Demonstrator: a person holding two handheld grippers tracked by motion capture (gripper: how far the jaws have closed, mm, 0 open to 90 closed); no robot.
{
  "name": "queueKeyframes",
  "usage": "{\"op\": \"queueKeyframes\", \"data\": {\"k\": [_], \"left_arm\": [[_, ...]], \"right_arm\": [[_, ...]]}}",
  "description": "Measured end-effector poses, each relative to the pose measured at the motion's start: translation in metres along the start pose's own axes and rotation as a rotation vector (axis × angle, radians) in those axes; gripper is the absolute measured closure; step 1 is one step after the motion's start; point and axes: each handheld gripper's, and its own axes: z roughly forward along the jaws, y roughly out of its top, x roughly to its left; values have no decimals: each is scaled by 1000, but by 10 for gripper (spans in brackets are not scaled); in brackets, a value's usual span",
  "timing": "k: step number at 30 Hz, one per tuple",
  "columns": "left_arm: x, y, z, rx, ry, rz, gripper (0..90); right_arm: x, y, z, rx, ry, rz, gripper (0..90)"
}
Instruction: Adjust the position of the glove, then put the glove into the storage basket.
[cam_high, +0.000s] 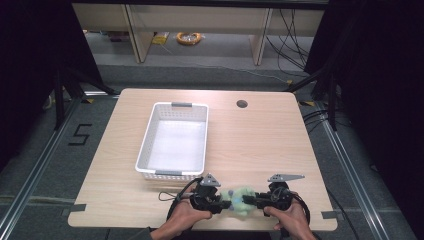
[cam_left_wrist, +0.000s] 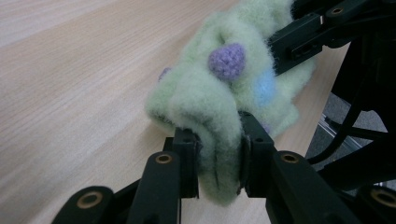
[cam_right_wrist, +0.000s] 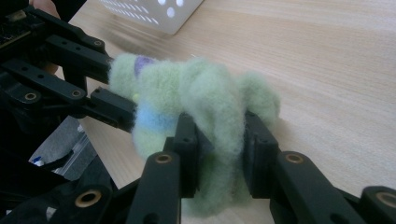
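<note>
A fuzzy pale-green cloth with purple and blue dots is bunched up near the table's front edge, held between both grippers. My left gripper is shut on its left end; in the left gripper view its pads squeeze a fold of the cloth at the gripper's tips. From the right, my right gripper is shut on the other end, and the right gripper view shows its tips clamped on the cloth. The two grippers point at each other.
A white perforated basket stands behind the hands, left of the table's middle, with nothing in it. A round cable hole lies at the back right. The front edge of the table runs just under the hands.
</note>
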Motion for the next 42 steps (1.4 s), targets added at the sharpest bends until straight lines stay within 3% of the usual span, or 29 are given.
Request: {"op": "queueKeyframes", "data": {"k": [2, 3, 4, 5, 6, 7, 11, 12, 13, 16, 17, 18, 20, 23, 24, 28, 30, 32, 42], "left_arm": [[0, 0, -3, -5, 0, -1, 724], [0, -1, -3, -9, 3, -14, 724], [1, 0, -6, -5, -3, 3, 724], [1, 0, -7, -6, -5, 3, 724], [0, 0, -9, -12, -1, 3, 724], [0, 0, -10, -19, -3, -2, 724], [-3, 2, -19, -35, -9, 3, 724], [-4, 3, -22, -37, -13, 13, 724], [-4, 4, -25, -38, -10, 20, 724], [-5, 7, -35, -66, -5, 19, 724], [-4, 9, -40, -80, -5, 16, 724], [-4, 9, -42, -91, -4, 11, 724], [-3, 12, -50, -95, 4, 16, 724], [0, 17, -63, -110, 14, 17, 723], [1, 19, -66, -112, 19, 20, 724], [7, 25, -83, -138, 21, 9, 724], [10, 28, -92, -150, 39, 9, 723], [13, 31, -102, -156, 47, 1, 723], [39, 38, -134, -168, 86, -47, 723]], "right_arm": [[1, 1, 1, -2, -4, -15, 716], [6, 1, 1, 5, 10, 40, 716], [3, 2, 1, -9, 5, -12, 716], [4, 2, 1, -8, 3, -15, 715], [9, 3, 1, -2, 12, 26, 716], [9, 4, 1, -10, 7, -5, 716], [14, 8, -1, -8, 18, 3, 716], [14, 11, -2, -17, 4, -40, 716], [20, 13, -4, -2, 27, 6, 716], [26, 21, -6, -24, 19, -27, 717], [29, 24, -7, -20, 19, -32, 717], [29, 30, -8, -32, 16, -80, 716], [34, 37, -8, -33, 23, -94, 717], [43, 48, -9, -25, 32, -88, 717], [44, 54, -9, -28, 17, -119, 716], [55, 72, -5, -28, 40, -118, 717], [57, 81, -4, -32, 41, -153, 717], [64, 90, -2, -23, 45, -155, 717], [79, 137, 23, 11, 69, -195, 717]]}}
